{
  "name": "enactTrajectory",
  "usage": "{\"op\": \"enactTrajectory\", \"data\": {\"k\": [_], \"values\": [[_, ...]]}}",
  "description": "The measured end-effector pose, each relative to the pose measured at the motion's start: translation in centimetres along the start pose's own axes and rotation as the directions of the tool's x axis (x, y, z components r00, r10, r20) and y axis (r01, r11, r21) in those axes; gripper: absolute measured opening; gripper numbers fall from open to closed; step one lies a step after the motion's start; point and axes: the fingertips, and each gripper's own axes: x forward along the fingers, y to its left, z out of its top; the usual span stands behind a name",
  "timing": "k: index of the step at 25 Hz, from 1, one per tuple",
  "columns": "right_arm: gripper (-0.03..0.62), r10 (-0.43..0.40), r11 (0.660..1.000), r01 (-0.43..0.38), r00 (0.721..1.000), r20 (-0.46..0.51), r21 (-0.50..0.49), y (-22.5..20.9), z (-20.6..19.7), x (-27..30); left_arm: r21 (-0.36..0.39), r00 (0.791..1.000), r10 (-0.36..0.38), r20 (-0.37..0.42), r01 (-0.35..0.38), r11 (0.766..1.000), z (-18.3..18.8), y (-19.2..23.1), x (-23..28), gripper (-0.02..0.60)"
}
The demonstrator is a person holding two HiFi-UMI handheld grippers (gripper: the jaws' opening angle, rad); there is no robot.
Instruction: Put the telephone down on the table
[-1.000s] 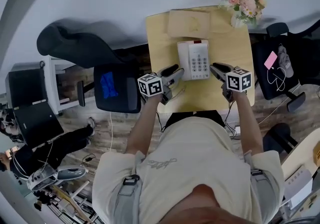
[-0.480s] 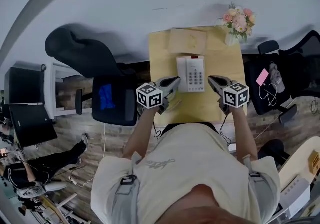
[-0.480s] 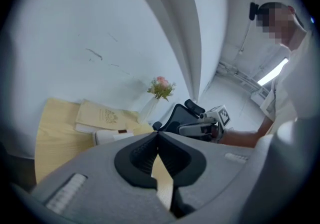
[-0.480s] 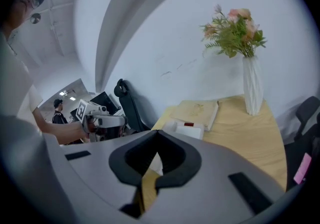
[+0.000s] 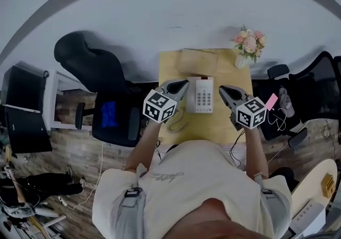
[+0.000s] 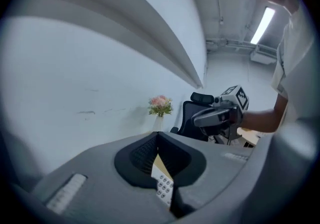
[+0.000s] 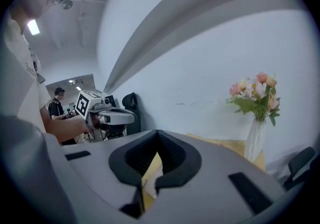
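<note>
A person in a pale short-sleeved shirt is standing at a small pale wooden bench that is sitting against a white wall, seen from above. A black high-backed office chair is standing well apart to the left of the bench.

A white push-button desk telephone is lying flat on the bench near its middle, keypad facing up and its handset along its left side. Nothing is touching it. It appears to be resting with its whole weight on the wood, so the putting-down looks finished.

The left gripper and the right gripper are hovering to either side of the telephone and above it, each pointing forward and a little downward. Each gripper's own view is showing its jaws pressed together with nothing between them. In the left gripper view, the telephone keypad is showing through the gap below the shut jaws, on the bench beneath. Held this way, both grippers seem to be keeping clear of the telephone so that it is not nudged.

A white vase of pink and cream flowers is standing upright at the far right corner, well apart from the telephone.
</note>
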Motion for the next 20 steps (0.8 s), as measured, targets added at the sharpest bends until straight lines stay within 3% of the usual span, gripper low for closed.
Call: {"op": "enactTrajectory", "data": {"k": [5, 11, 16, 20], "values": [[0.002, -0.015, 0.998, 0.02, 0.996, 0.084, -0.066, 1.0, 4.3, -1.0, 0.05, 0.998, 0.002, 0.063, -0.005, 0.999, 3.7, -0.8, -0.4, 0.017], [0.002, -0.086, 0.985, 0.106, 0.985, 0.146, -0.139, 1.0, 8.8, -2.6, 0.101, 0.988, 0.043, 0.15, -0.058, 0.993, 8.2, -0.8, -1.3, 0.017], [0.002, -0.125, 0.967, 0.162, 0.975, 0.184, -0.199, 1.4, 11.1, -3.7, 0.126, 0.969, 0.065, 0.237, -0.097, 0.987, 12.2, -0.8, -2.6, 0.017], [0.002, -0.153, 0.944, 0.216, 0.956, 0.25, -0.249, 2.4, 13.1, -4.9, 0.125, 0.949, 0.13, 0.288, -0.172, 0.977, 13.8, -0.5, -3.9, 0.017]]}}
